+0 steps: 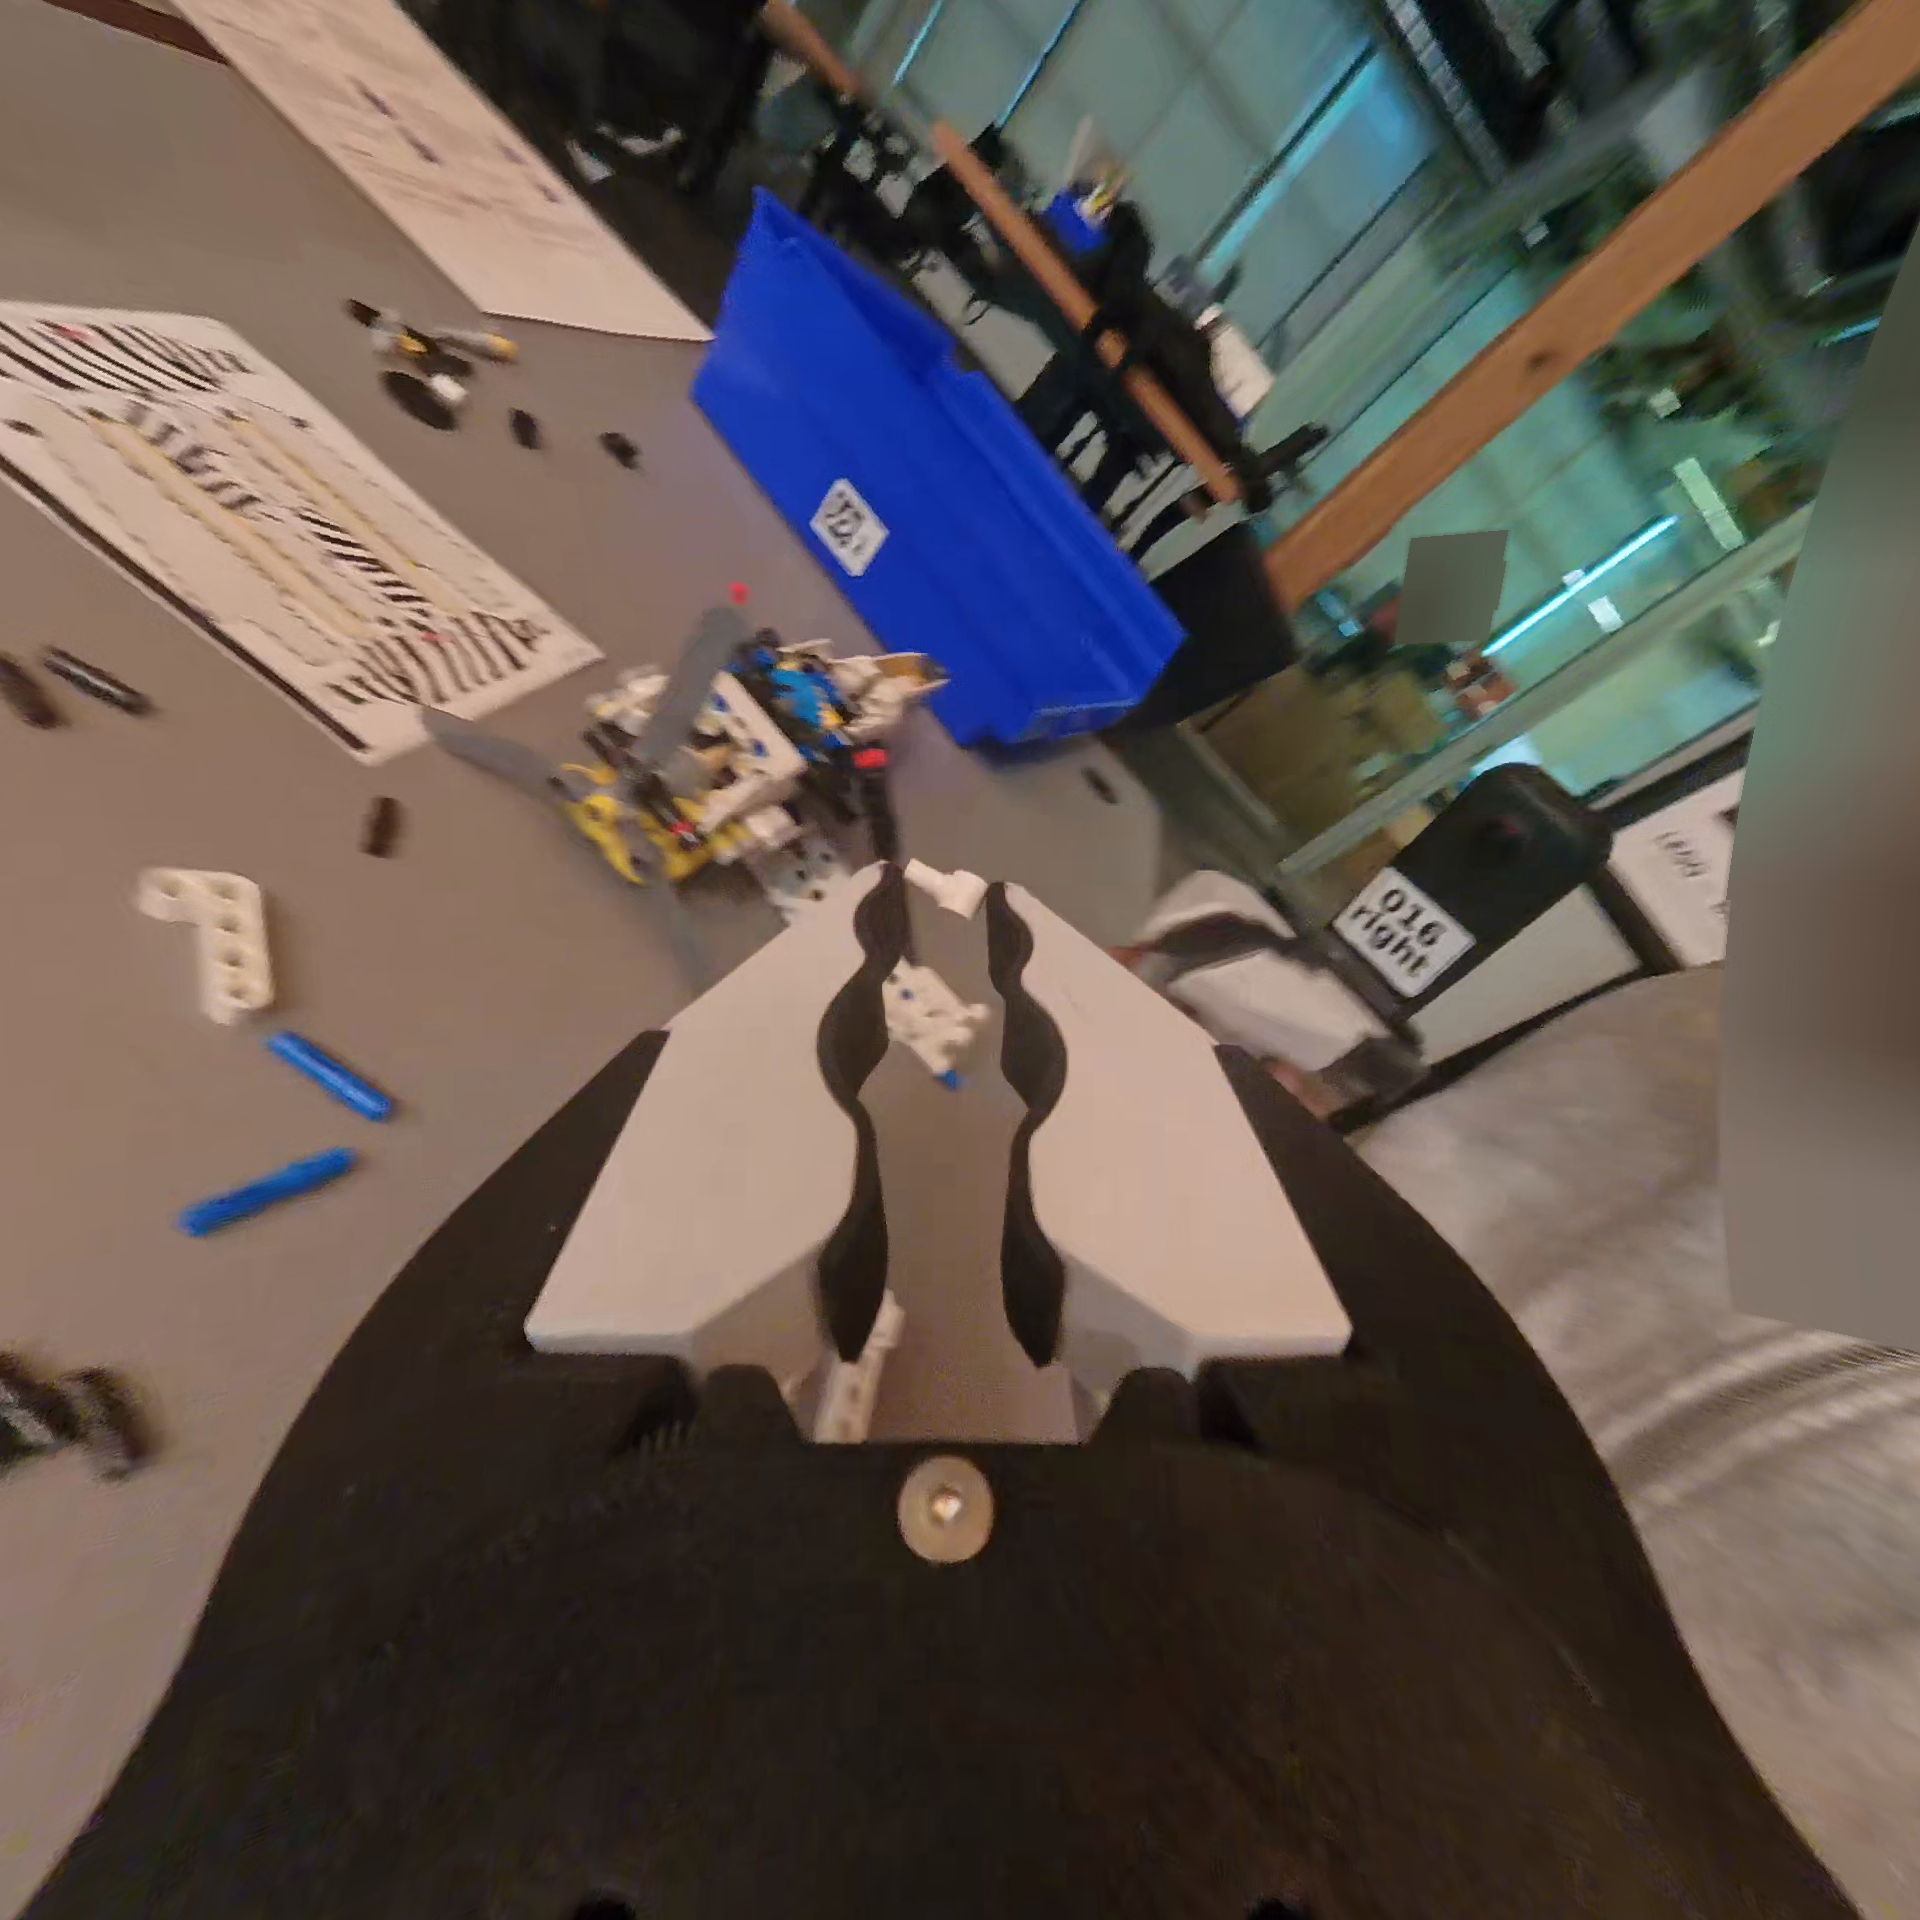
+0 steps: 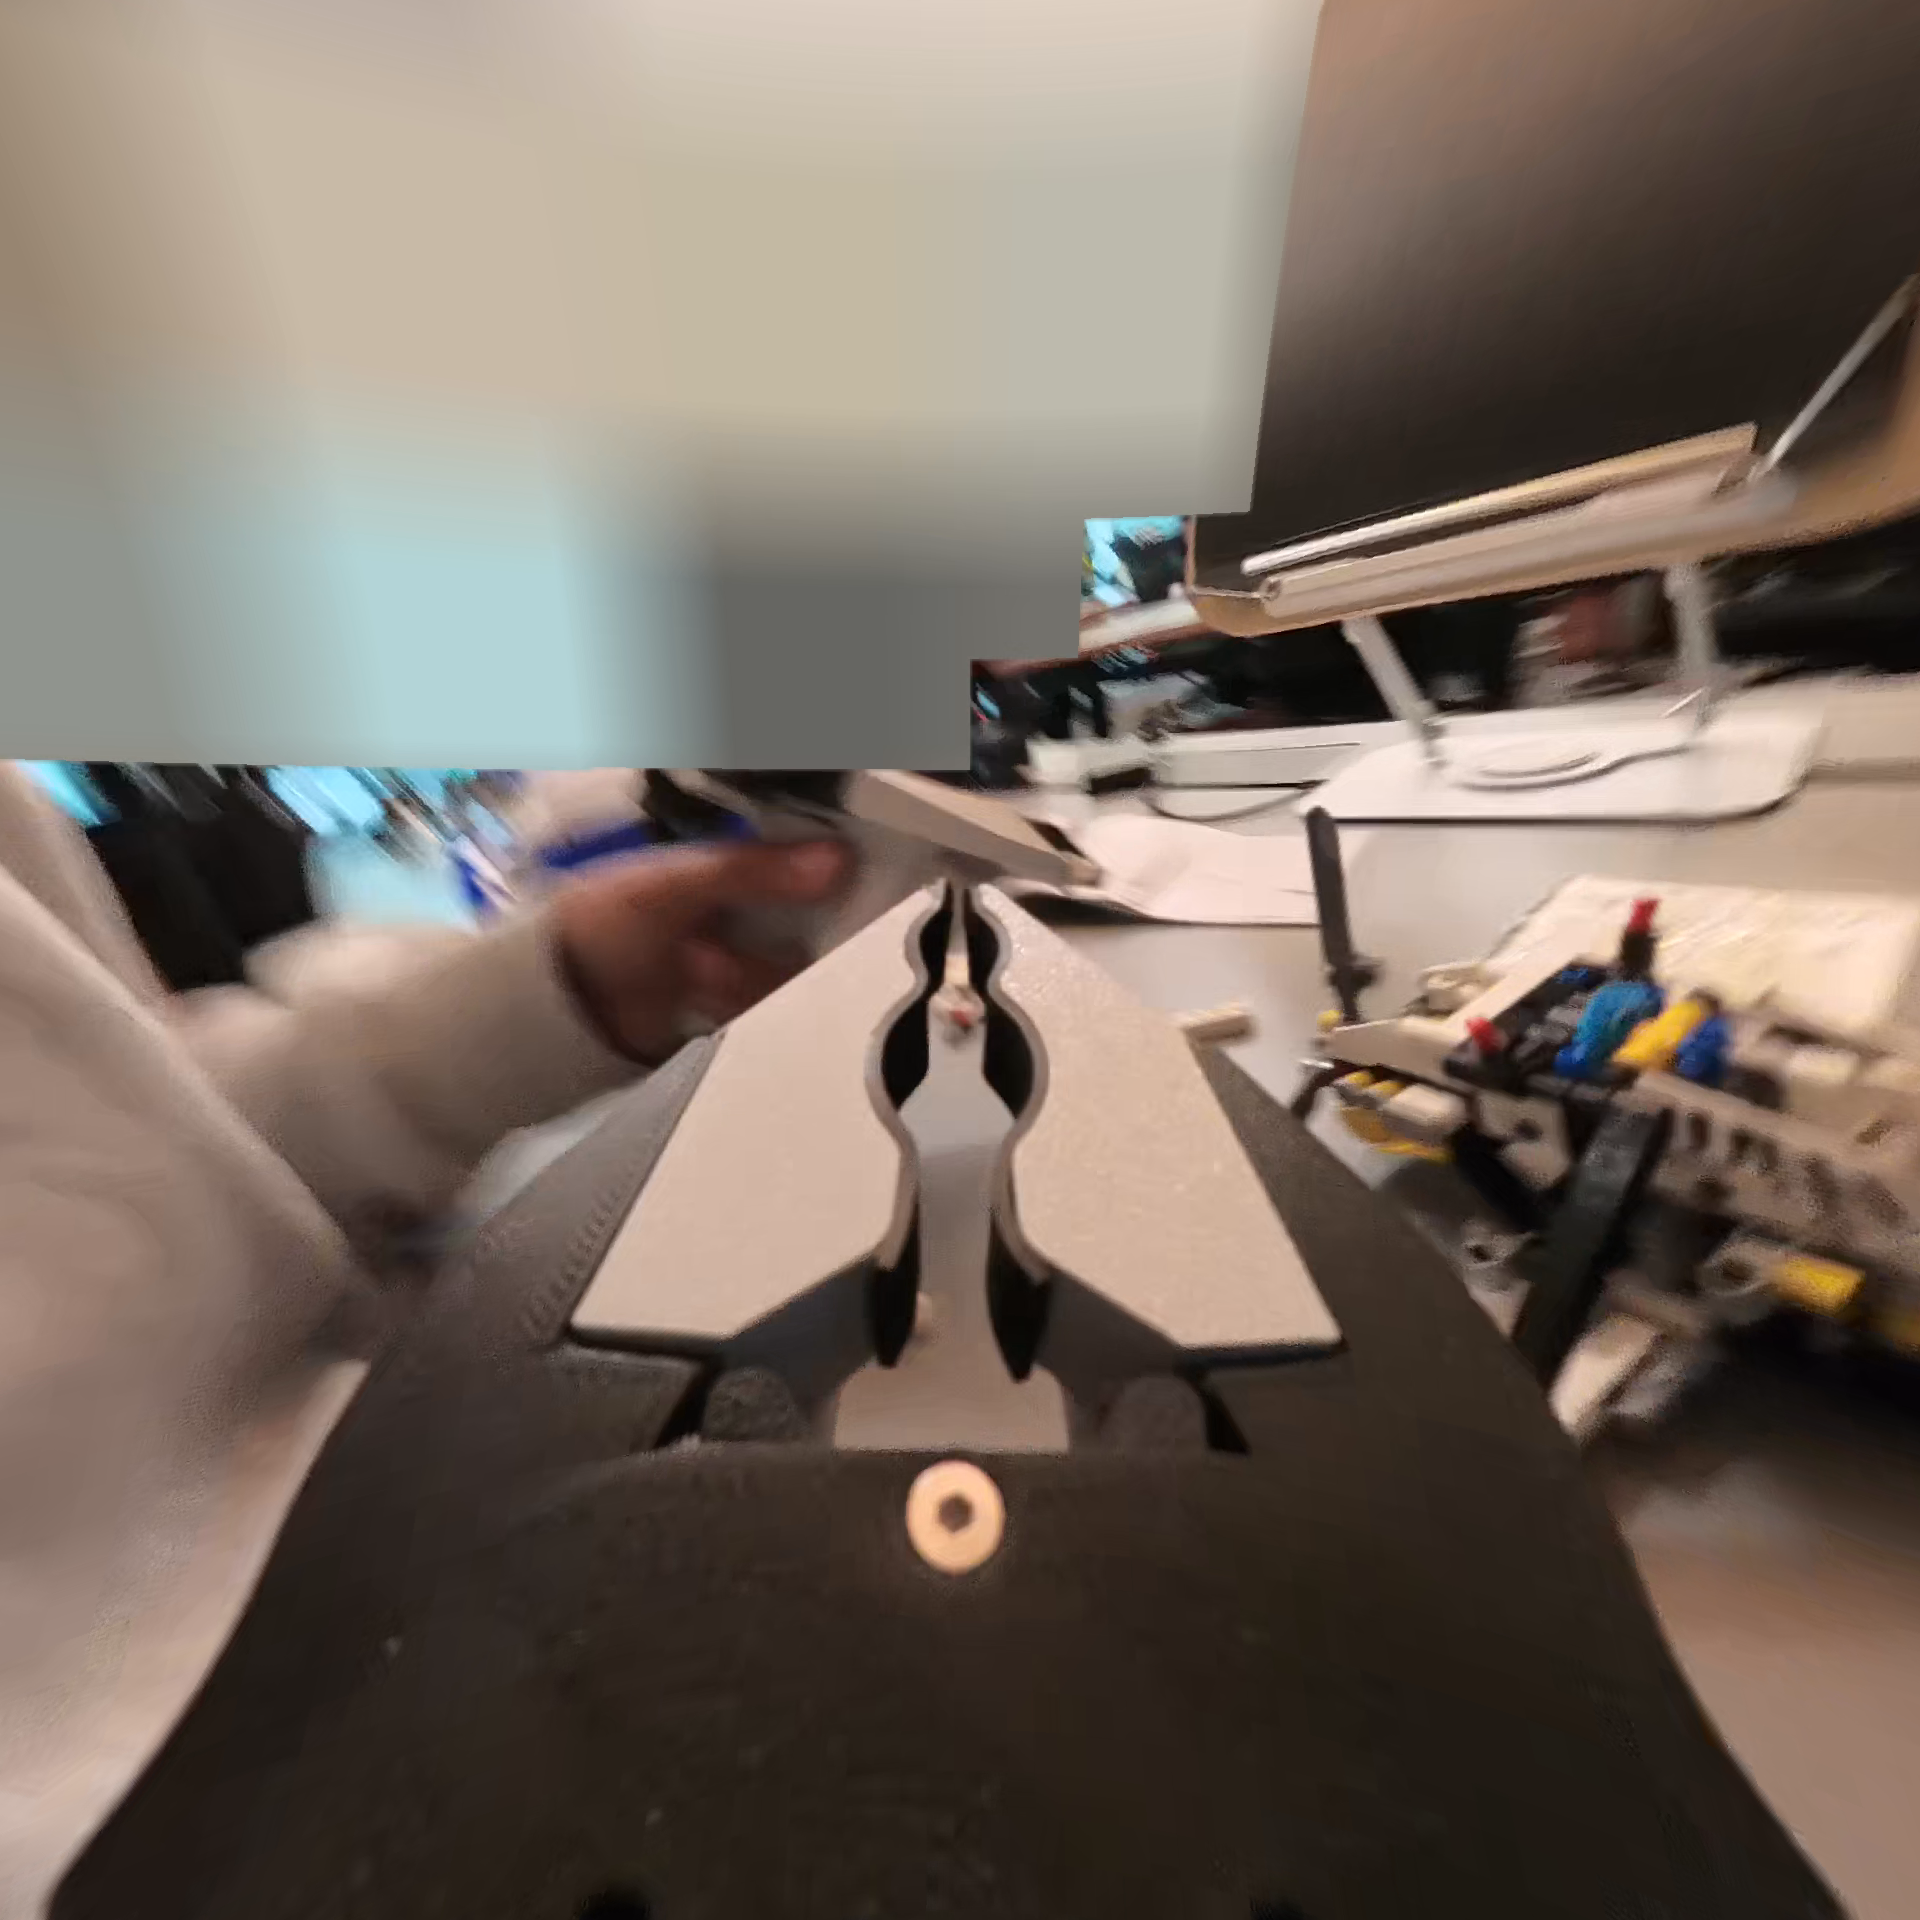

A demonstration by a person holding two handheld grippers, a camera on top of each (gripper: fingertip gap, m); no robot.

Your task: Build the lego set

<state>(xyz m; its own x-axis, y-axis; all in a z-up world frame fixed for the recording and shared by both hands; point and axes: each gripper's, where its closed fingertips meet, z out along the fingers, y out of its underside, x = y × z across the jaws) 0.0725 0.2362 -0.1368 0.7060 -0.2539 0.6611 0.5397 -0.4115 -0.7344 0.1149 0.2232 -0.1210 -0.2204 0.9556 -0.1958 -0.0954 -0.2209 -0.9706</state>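
Observation:
My left gripper (image 1: 943, 891) is narrowly closed on a small white lego piece (image 1: 945, 889) at its fingertips, above the grey table (image 1: 499, 987). A white piece with blue pins (image 1: 932, 1023) lies on the table below the jaws. The part-built lego model (image 1: 727, 743), white, yellow, blue and black with grey blades, stands just beyond. It also shows at the right in the right wrist view (image 2: 1621, 1101). My right gripper (image 2: 956, 902) is shut, with nothing seen in it. The left gripper (image 2: 977, 831) and the hand holding it show beyond its tips.
A blue bin (image 1: 914, 468) stands behind the model. Printed sheets (image 1: 260, 520) lie at the left. A white L-beam (image 1: 213, 940), two blue axles (image 1: 327, 1075) and black pins (image 1: 382, 826) are scattered on the table. A monitor stand (image 2: 1558, 758) is at the far right. There is about 5 centimetres between the tips of the two grippers.

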